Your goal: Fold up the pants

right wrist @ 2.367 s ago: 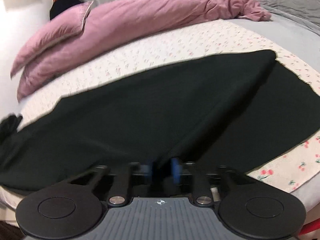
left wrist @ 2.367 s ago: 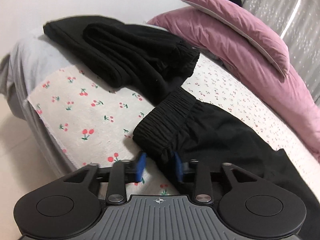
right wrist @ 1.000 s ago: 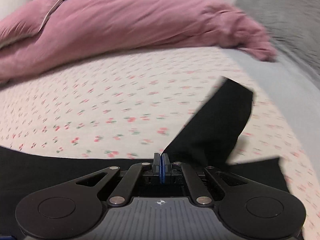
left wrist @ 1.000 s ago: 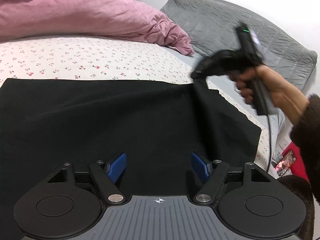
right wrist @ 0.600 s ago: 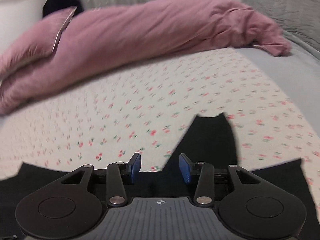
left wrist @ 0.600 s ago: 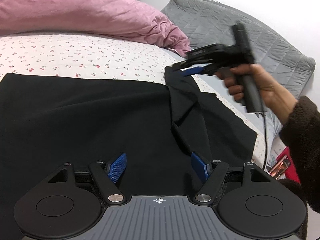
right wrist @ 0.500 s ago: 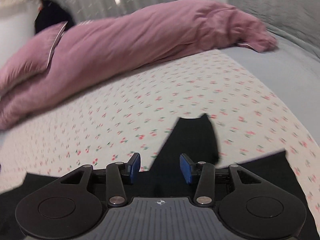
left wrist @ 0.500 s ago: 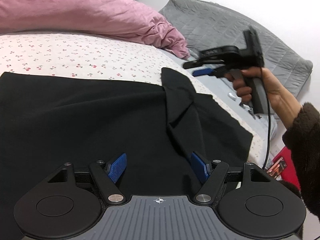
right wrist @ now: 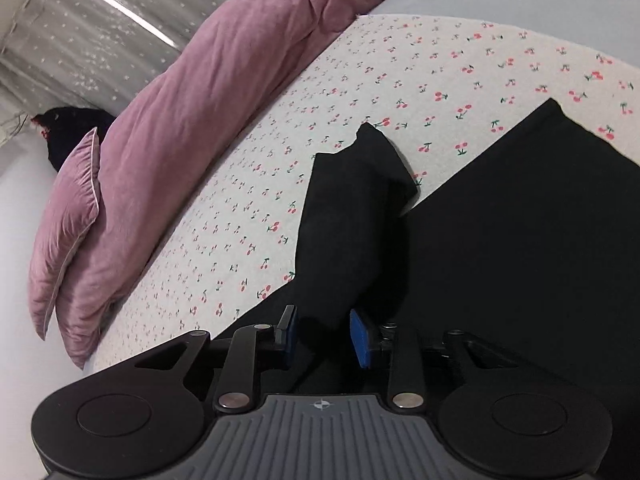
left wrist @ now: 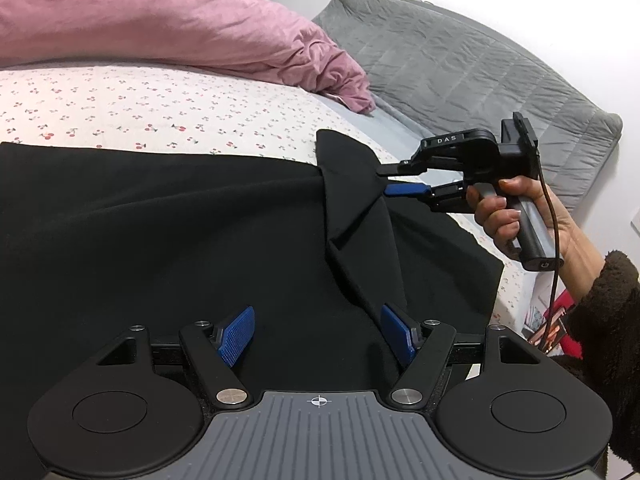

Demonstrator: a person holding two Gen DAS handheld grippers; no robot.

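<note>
Pants [left wrist: 160,240]: spread flat on my bed [left wrist: 120,96], one leg end flopped over in a crumpled fold [right wrist: 352,208].
My left gripper [left wrist: 316,334]: jaws wide apart, empty, over the cloth.
My right gripper [right wrist: 323,338]: jaws parted, empty, just beside the fold.
Duvet [right wrist: 224,80]: beyond.

"DAS" (white letters) on the right gripper [left wrist: 404,179]

A pink duvet [left wrist: 168,28] and pink pillow [right wrist: 68,196] lie along the cherry-print sheet [right wrist: 400,80], beside a grey quilt [left wrist: 460,68].
</note>
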